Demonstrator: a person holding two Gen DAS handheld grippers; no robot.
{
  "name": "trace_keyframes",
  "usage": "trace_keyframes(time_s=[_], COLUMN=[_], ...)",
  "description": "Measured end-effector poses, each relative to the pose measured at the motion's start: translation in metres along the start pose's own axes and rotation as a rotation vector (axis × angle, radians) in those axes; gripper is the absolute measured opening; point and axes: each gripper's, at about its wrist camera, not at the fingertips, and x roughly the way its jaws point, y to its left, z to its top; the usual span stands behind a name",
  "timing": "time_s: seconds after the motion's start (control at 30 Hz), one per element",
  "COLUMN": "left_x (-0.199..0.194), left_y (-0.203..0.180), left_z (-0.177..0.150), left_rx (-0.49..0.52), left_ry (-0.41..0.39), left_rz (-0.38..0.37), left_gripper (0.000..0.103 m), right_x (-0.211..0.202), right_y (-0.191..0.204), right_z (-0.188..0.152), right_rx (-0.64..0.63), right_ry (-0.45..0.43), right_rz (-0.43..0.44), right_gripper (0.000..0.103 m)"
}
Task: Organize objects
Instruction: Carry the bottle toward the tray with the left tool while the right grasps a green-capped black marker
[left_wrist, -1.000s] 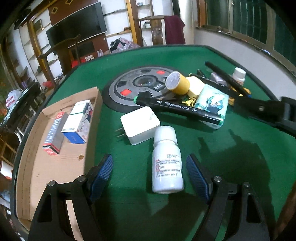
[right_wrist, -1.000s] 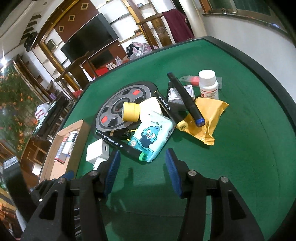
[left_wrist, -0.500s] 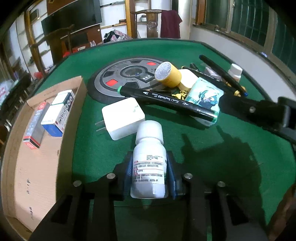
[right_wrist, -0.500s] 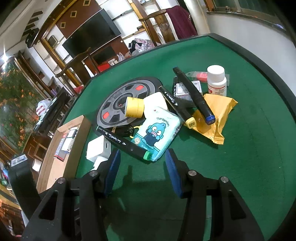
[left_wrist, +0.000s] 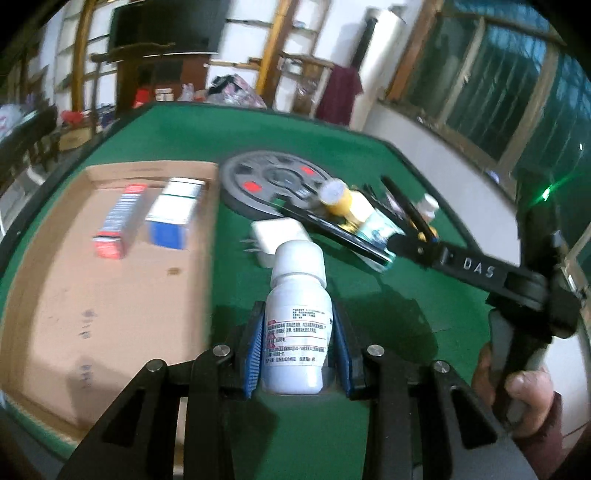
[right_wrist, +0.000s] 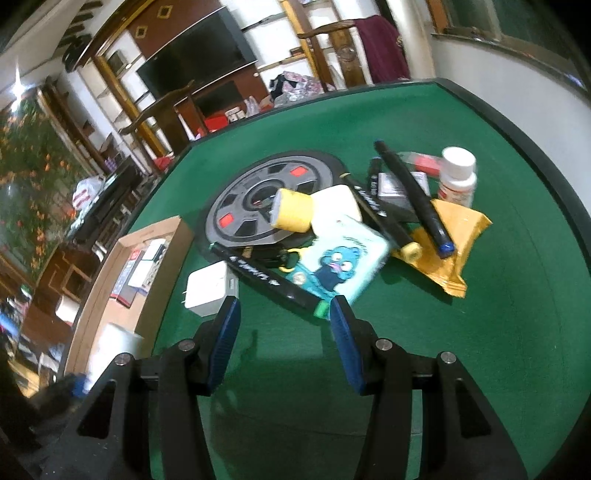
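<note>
My left gripper (left_wrist: 297, 332) is shut on a white bottle (left_wrist: 297, 306) with a printed label, and its blue pads press on both sides. The bottle hangs above the green table beside the cardboard tray (left_wrist: 92, 314). From the right wrist it shows as a white blur (right_wrist: 114, 343) over the tray (right_wrist: 110, 295). My right gripper (right_wrist: 282, 317) is open with nothing between its fingers. Just beyond its tips lie a black marker with a green cap (right_wrist: 266, 275) and a cartoon tissue pack (right_wrist: 340, 266).
The tray holds a red-ended box (left_wrist: 118, 221) and a blue-and-white box (left_wrist: 173, 218). The pile also has a white charger (right_wrist: 207, 291), yellow tape roll (right_wrist: 291, 210), more markers (right_wrist: 413, 195), a yellow packet (right_wrist: 461, 229), a second white bottle (right_wrist: 458, 177) and a wheel-patterned disc (right_wrist: 258, 192). A hand (left_wrist: 524, 391) grips the right tool's handle.
The left gripper closed on the white bottle, lifted it off the felt and swung left towards the tray. The right gripper edged slightly closer to the pile.
</note>
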Motion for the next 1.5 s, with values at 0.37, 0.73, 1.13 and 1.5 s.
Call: trace_keyframes(time_s=[0.37, 0.73, 1.13, 1.5], left_x=[-0.057, -0.050, -0.049, -0.054], left_y=[0.089, 0.130, 0.143, 0.143], left_z=[-0.004, -0.012, -0.014, -0.015], left_rx=[-0.111, -0.142, -0.168, -0.175], left_ry=[-0.136, -0.133, -0.127, -0.137], left_rz=[0.113, 0.105, 0.119, 0.141], left_gripper=[0.029, 0.029, 0.029, 0.029], right_x=[0.041, 0.056, 0.108, 0.060], right_y=[0.057, 0.074, 0.088, 0.053], right_z=[-0.004, 0.021, 0.021, 0.035], right_rx=[-0.045, -0.320, -0.551, -0.213], right_ry=[0.113, 0.077, 0.145, 0.097], right_rz=[0.102, -0.194, -0.316, -0.088], right_gripper=[0.049, 0.049, 0.019, 0.012])
